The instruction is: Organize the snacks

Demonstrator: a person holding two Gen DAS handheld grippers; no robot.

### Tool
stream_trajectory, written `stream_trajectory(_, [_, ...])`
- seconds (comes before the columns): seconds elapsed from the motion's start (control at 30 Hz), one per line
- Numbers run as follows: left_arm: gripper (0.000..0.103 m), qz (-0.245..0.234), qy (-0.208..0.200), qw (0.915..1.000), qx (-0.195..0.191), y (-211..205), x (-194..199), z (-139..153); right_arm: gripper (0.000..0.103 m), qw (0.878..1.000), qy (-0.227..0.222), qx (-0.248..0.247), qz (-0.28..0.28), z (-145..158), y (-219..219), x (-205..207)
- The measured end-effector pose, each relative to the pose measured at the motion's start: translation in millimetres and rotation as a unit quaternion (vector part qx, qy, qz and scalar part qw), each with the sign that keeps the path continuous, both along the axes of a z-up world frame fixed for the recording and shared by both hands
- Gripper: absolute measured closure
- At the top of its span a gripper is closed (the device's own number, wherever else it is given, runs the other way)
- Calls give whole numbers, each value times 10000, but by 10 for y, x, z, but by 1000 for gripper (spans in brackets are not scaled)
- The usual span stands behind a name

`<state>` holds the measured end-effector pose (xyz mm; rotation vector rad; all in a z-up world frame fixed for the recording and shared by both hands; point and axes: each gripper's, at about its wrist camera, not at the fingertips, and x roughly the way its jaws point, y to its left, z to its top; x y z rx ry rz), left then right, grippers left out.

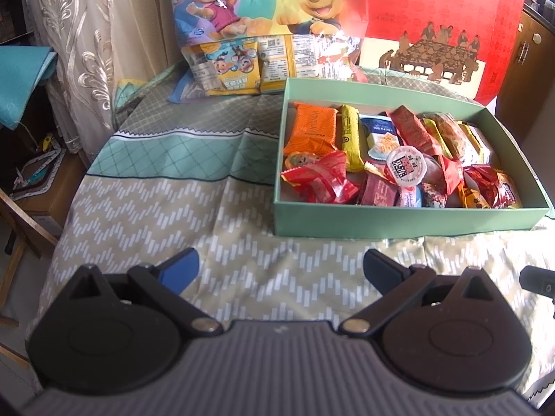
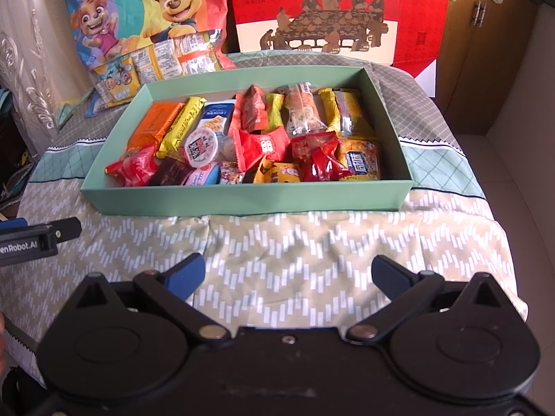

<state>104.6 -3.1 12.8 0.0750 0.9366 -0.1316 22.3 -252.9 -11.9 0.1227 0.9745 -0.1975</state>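
Note:
A mint green box (image 1: 399, 220) (image 2: 242, 197) sits on the patterned cloth and holds several wrapped snacks: an orange packet (image 1: 314, 131) (image 2: 156, 123), a yellow bar (image 1: 350, 135) (image 2: 182, 126), red wrappers (image 1: 319, 180) (image 2: 263, 147) and a round white cup (image 1: 404, 166) (image 2: 201, 147). My left gripper (image 1: 281, 267) is open and empty, above the cloth in front of the box's near left corner. My right gripper (image 2: 288, 275) is open and empty, in front of the box's near wall. The left gripper's side shows at the left of the right wrist view (image 2: 38, 235).
A cartoon snack bag (image 1: 256, 24) (image 2: 145, 27) with yellow packets leans behind the box at the back left. A red gift box (image 1: 440, 27) (image 2: 329, 14) stands at the back right. Curtain (image 1: 79, 52) on the left, wooden cabinet (image 2: 485, 45) on the right.

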Motion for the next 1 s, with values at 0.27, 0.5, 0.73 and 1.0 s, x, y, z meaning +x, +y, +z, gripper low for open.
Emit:
stream_trajectory(0.27, [0, -7, -35, 10000, 20, 0, -5, 7, 0, 10000, -4, -9, 15, 3, -9, 1])
stream_trajectory(0.5, [0, -9, -2, 10000, 26, -8, 10, 7, 0, 10000, -3, -9, 0, 9, -12, -1])
stream_trajectory(0.73, [0, -16, -53, 10000, 29, 2, 7, 7, 0, 10000, -5, -16, -18, 11, -12, 1])
stream_trajectory(1.0, [0, 4, -4, 9999, 138, 6, 16, -11, 0, 10000, 2, -38, -17, 8, -3, -2])
